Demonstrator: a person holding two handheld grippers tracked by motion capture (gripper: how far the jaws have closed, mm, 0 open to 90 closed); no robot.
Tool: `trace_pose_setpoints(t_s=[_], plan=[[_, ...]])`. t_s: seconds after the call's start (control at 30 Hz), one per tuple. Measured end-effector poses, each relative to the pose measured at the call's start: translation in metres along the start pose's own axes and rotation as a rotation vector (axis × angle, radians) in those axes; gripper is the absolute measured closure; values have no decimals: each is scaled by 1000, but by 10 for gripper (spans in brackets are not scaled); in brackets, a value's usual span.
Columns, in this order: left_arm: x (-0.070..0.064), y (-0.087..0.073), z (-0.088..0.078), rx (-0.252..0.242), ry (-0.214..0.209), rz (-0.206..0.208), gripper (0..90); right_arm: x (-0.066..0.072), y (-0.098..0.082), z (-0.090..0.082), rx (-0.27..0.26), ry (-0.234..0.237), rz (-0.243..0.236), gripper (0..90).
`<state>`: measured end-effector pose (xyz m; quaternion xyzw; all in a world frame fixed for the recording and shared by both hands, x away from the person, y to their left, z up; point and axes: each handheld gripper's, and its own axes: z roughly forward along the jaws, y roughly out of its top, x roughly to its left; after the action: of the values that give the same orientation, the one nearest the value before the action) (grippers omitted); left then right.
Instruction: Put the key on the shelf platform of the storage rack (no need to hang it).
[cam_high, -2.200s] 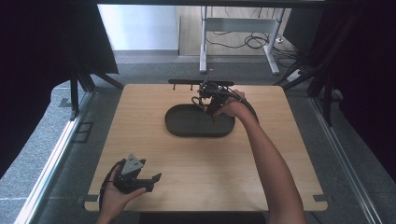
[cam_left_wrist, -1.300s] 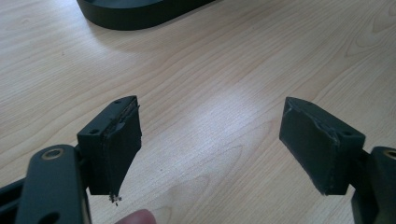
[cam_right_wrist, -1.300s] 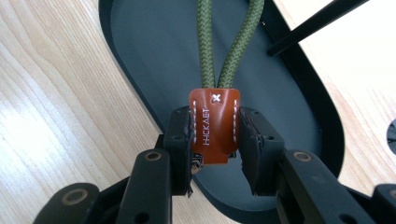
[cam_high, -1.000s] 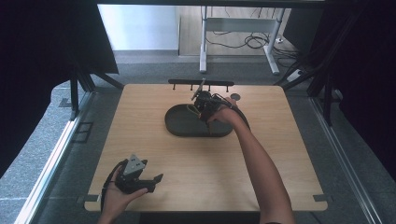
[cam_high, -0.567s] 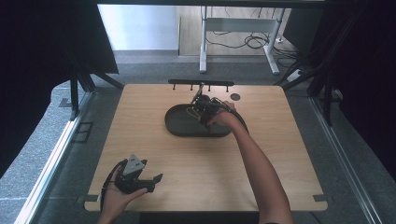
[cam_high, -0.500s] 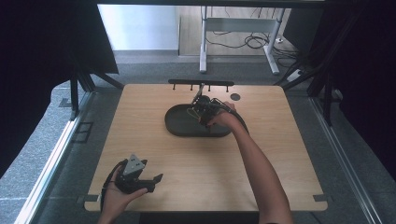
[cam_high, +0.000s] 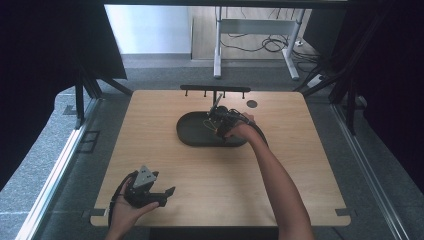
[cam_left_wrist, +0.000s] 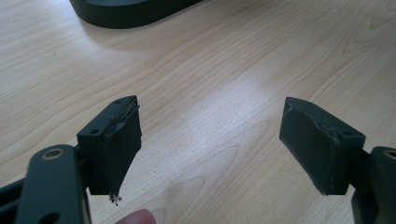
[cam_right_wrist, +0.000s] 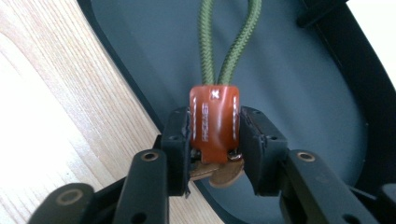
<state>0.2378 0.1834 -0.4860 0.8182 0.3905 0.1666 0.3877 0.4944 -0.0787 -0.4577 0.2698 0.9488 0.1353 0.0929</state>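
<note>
We see a light wooden surface (cam_high: 200, 175) with a dark oval tray (cam_high: 192, 132) lying toward its far middle. Beyond the tray, at the far edge, stands a black bar rack with small pegs (cam_high: 215, 89), and a small dark round disc (cam_high: 252, 104) sits on the wood just right of it.

The right tongs (cam_high: 218, 111) reach over the right part of the tray, held in the person's right hand (cam_high: 240, 131). In the right gripper view these tongs (cam_right_wrist: 214, 140) are clenched on an orange-brown leather key fob (cam_right_wrist: 214, 122), 1 jaw pressing each side of it. A loop of olive-green cord (cam_right_wrist: 229, 44) runs from the top of the fob away over the tray floor (cam_right_wrist: 299, 93). Below the fob, between the jaws, a brass-coloured key (cam_right_wrist: 219, 172) shows in part. We cannot tell whether the fob touches the tray floor or hangs above it.

The left tongs (cam_high: 167, 192) rest at the near left of the surface, held in the left hand (cam_high: 125, 212), well apart from the tray. In the left gripper view they (cam_left_wrist: 210, 140) stand released, 2 jaws wide apart with bare wood (cam_left_wrist: 210, 93) between them; the tray's rim (cam_left_wrist: 126, 9) shows at the far top, and a fingertip (cam_left_wrist: 135, 217) peeks in at the bottom edge.
</note>
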Motion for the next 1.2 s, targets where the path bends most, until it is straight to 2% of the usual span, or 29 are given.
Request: trace_pose_setpoints(t_s=[0.2, 0.5, 0.83, 1.03, 1.2], plan=[[0, 0, 0, 0, 0, 1, 211, 2, 0, 1, -4, 7, -5, 607], [0, 0, 0, 2, -2, 1, 211, 3, -1, -7, -24, 8, -7, 581], [2, 1, 3, 1, -5, -10, 211, 8, 0, -18, -47, 22, -34, 567], [1, 1, 3, 3, 2, -8, 211, 9, -6, -25, -76, 18, -27, 543], [1, 0, 2, 6, 3, -5, 211, 11, -18, -30, -105, 22, -28, 528]])
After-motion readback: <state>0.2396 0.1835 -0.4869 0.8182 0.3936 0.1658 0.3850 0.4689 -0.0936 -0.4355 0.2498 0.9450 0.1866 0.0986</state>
